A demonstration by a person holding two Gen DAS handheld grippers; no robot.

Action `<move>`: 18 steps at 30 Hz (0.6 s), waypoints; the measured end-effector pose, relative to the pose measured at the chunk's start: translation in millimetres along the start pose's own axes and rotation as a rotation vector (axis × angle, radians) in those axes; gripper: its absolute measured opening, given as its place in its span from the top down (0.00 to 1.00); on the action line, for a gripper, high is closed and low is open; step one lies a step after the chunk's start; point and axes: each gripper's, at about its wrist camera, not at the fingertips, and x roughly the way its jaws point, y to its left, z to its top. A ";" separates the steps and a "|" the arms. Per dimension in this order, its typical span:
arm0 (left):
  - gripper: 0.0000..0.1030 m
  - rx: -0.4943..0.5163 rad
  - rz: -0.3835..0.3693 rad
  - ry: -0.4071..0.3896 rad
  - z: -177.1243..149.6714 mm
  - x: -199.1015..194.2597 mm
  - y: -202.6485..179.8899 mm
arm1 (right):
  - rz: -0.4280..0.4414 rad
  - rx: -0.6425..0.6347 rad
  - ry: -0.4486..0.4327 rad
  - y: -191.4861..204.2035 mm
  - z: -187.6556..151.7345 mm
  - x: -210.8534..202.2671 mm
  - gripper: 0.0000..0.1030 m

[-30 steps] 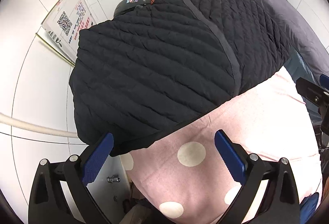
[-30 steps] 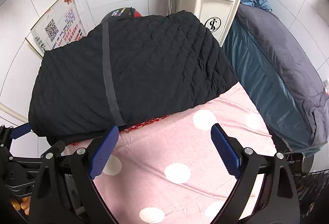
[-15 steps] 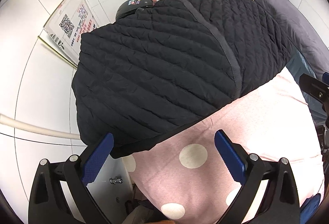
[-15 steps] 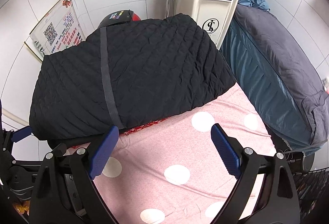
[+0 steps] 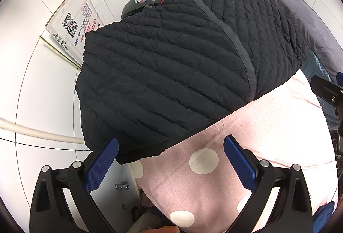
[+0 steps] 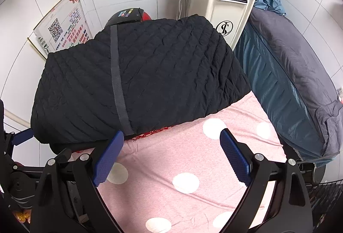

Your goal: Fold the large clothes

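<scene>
A black quilted jacket [image 5: 171, 74] lies folded on the far half of a pink polka-dot bed [image 5: 268, 126]; a grey strip runs across it. It also shows in the right wrist view [image 6: 160, 81], where a bit of red fabric [image 6: 154, 133] peeks from under its near edge. My left gripper [image 5: 170, 160] is open and empty, above the jacket's near left corner. My right gripper [image 6: 171, 156] is open and empty, above the pink sheet [image 6: 193, 168] just short of the jacket's near edge.
A cream machine with dials [image 6: 223, 8] stands behind the bed. A second bed with a grey cover [image 6: 300, 83] runs along the right. A poster with a QR code [image 6: 64, 29] leans on the white tiled wall. A black helmet [image 6: 126, 16] sits behind the jacket.
Both grippers have drawn back and up a little from the jacket. The jacket lies the same and both grippers stay open.
</scene>
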 end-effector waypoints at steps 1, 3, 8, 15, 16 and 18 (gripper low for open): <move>0.06 -0.001 0.000 0.002 0.0 0.4 0.3 | 0.000 -0.002 0.001 -0.1 -0.2 0.2 0.13; 0.06 0.000 0.001 0.006 -0.1 1.5 0.7 | 0.002 -0.006 0.003 0.0 -0.7 0.7 0.13; 0.06 0.000 0.000 0.006 -0.4 1.9 1.0 | 0.006 -0.010 0.003 1.0 -2.5 0.8 0.13; 0.06 0.000 0.000 0.005 -0.8 2.5 1.4 | 0.015 -0.020 0.006 4.0 -3.5 0.7 0.13; 0.06 0.001 0.000 0.005 -0.5 2.5 1.3 | 0.015 -0.021 0.005 4.4 -3.6 0.4 0.13; 0.06 0.003 -0.001 0.004 -0.1 2.6 1.1 | 0.012 -0.019 0.002 4.4 -3.2 0.0 0.13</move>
